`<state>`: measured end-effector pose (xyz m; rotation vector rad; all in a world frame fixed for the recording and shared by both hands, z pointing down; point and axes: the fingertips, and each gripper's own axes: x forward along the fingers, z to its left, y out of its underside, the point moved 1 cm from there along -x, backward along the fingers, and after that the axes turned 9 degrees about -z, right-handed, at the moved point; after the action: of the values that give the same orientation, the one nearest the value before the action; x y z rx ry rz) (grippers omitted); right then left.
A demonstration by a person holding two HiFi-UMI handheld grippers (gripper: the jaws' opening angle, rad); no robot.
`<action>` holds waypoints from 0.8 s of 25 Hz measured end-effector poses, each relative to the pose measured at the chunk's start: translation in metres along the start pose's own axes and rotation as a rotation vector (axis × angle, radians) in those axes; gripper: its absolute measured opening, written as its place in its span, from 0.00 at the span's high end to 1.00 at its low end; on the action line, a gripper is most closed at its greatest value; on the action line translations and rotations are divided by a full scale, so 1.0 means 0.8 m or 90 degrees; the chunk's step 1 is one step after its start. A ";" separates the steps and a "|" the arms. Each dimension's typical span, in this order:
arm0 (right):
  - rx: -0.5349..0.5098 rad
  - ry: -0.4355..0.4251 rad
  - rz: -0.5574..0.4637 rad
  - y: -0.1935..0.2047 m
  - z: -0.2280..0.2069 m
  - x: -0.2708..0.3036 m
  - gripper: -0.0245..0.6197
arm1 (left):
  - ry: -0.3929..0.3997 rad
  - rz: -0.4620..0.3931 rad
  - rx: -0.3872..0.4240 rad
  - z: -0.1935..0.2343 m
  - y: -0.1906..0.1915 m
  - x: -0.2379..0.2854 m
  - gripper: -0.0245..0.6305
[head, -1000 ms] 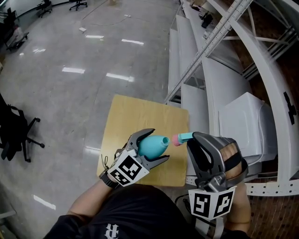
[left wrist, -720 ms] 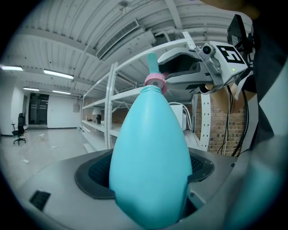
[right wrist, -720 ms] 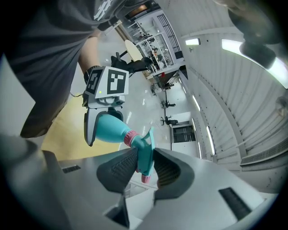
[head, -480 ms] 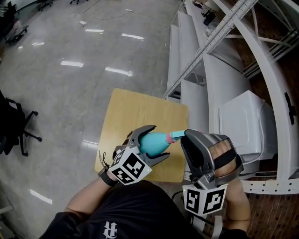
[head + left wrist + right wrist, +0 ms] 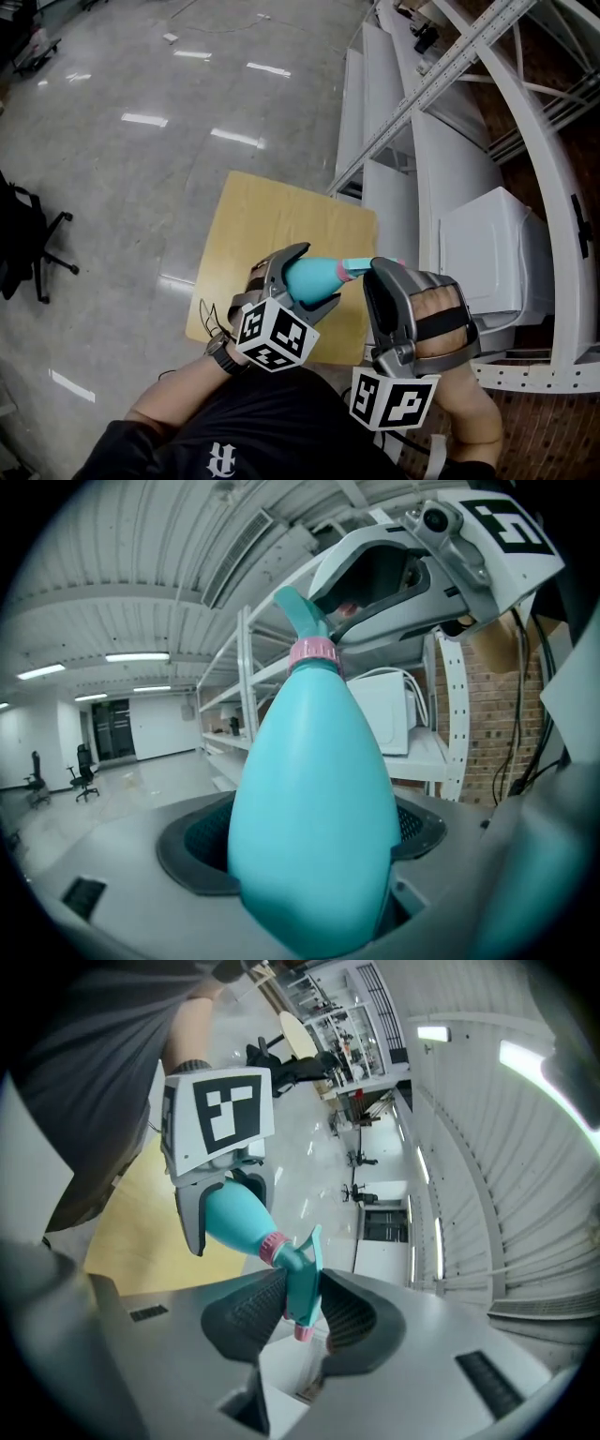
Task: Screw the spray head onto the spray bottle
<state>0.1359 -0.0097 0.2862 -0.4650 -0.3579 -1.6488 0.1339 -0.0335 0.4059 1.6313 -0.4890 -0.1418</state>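
A teal spray bottle (image 5: 309,277) (image 5: 314,808) (image 5: 232,1215) is held above a small wooden table (image 5: 272,234); my left gripper (image 5: 298,281) (image 5: 309,841) is shut on its wide body. The teal spray head (image 5: 302,1279) (image 5: 359,267) with a pink collar (image 5: 313,652) (image 5: 273,1247) sits on the bottle's neck. My right gripper (image 5: 380,281) (image 5: 302,1302) is shut on the spray head, its dark pads on either side of it. In the left gripper view the right gripper (image 5: 412,564) shows above the bottle's top.
White metal shelving (image 5: 441,187) stands to the right, with a white box-like appliance (image 5: 487,253) on it. A black office chair (image 5: 28,253) stands at the left on the shiny grey floor (image 5: 141,141). A brick wall (image 5: 497,696) is behind the shelves.
The spray head and the bottle's neck stood a little apart a second ago; now they are joined. Both grippers have drawn closer together, and the right one has rolled and sunk slightly.
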 end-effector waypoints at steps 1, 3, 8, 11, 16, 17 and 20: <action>0.000 0.004 0.022 0.000 0.000 0.002 0.78 | -0.009 0.004 -0.005 0.002 0.001 0.001 0.31; -0.004 0.014 0.054 -0.003 -0.002 0.006 0.78 | -0.017 0.004 -0.018 0.006 0.002 0.002 0.31; -0.017 0.024 0.062 -0.011 -0.009 0.012 0.78 | 0.011 -0.039 -0.062 0.008 -0.002 0.003 0.31; -0.021 0.009 0.064 -0.012 -0.013 0.012 0.78 | 0.028 -0.064 -0.073 0.005 -0.009 0.003 0.31; -0.039 0.001 0.068 -0.015 -0.017 0.010 0.78 | 0.058 -0.095 -0.100 0.000 -0.016 0.004 0.31; -0.043 0.003 0.067 -0.016 -0.017 0.009 0.78 | 0.064 -0.102 -0.107 0.000 -0.018 0.004 0.31; -0.051 0.011 0.058 -0.020 -0.021 0.004 0.78 | 0.079 -0.121 -0.122 -0.003 -0.023 0.004 0.31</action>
<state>0.1180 -0.0186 0.2738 -0.5192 -0.2557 -1.5816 0.1419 -0.0321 0.3888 1.4856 -0.2174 -0.2202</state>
